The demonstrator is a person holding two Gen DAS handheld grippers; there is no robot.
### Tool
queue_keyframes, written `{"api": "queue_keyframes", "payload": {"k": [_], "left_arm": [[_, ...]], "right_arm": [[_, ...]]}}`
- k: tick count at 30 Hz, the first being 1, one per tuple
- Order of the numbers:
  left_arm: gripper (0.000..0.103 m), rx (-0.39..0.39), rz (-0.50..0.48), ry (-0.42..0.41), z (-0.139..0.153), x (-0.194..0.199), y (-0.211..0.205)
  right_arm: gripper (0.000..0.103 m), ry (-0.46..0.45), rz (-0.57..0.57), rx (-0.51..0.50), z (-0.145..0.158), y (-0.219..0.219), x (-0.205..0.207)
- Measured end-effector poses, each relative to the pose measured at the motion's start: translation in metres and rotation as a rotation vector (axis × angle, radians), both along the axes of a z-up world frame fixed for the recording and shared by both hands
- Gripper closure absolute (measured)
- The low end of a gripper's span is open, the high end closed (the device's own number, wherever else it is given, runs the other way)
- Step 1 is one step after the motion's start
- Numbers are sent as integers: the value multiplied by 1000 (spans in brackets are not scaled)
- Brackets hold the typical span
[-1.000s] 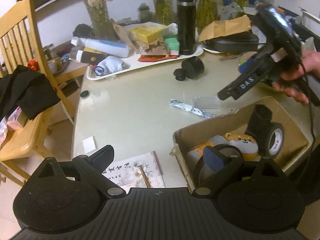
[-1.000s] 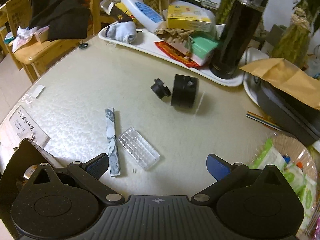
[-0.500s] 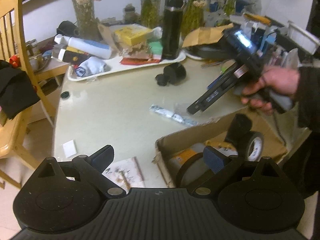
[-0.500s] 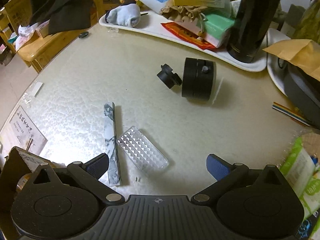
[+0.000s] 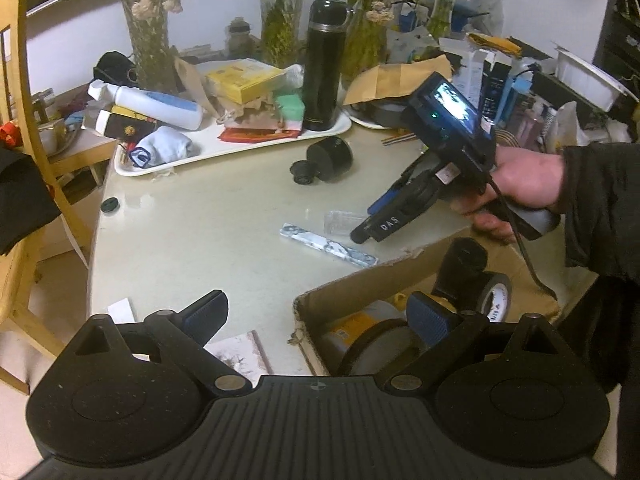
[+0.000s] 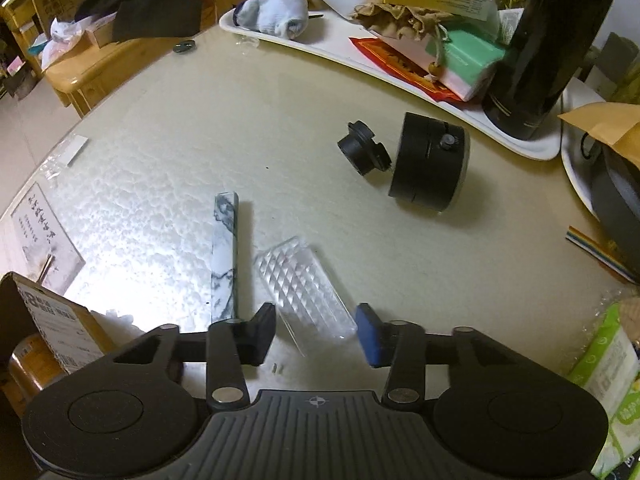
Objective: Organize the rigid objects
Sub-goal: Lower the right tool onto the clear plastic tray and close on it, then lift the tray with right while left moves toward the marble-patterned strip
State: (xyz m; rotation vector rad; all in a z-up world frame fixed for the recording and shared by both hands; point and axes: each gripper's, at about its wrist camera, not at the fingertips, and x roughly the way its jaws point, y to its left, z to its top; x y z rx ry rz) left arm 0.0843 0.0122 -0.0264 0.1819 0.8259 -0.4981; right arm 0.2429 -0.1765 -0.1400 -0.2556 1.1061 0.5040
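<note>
A clear ridged plastic block (image 6: 306, 288) lies on the pale table (image 6: 200, 128) beside a white marble-patterned bar (image 6: 224, 256). My right gripper (image 6: 316, 332) has come down over the block's near end. Its jaws are closing, and both pads touch the block's sides. In the left wrist view a hand holds that right gripper (image 5: 366, 228) tilted down at the clear block (image 5: 340, 222), next to the marble bar (image 5: 328, 246). My left gripper (image 5: 318, 314) is open and holds nothing, hovering at the corner of a cardboard box (image 5: 360, 292).
A black cylinder (image 6: 430, 164) and a small black knob (image 6: 362, 152) lie farther out. A white tray (image 6: 360, 60) holds a black flask (image 6: 548, 40), boxes and a sock. The cardboard box contains a tape roll (image 5: 496, 296). A wooden chair (image 5: 24, 160) stands left.
My right gripper has come down over the clear block and its jaws have swung in from wide open to both sides of it. The left gripper stays open.
</note>
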Motion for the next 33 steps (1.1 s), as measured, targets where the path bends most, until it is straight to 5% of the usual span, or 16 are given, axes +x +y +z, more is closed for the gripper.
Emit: {"api": "queue_keyframes", "payload": {"k": [33], "left_arm": [[6,85,25,65,-4,55,-36]], "right_arm": [[67,-104,-69,51,50,-34,-28]]}}
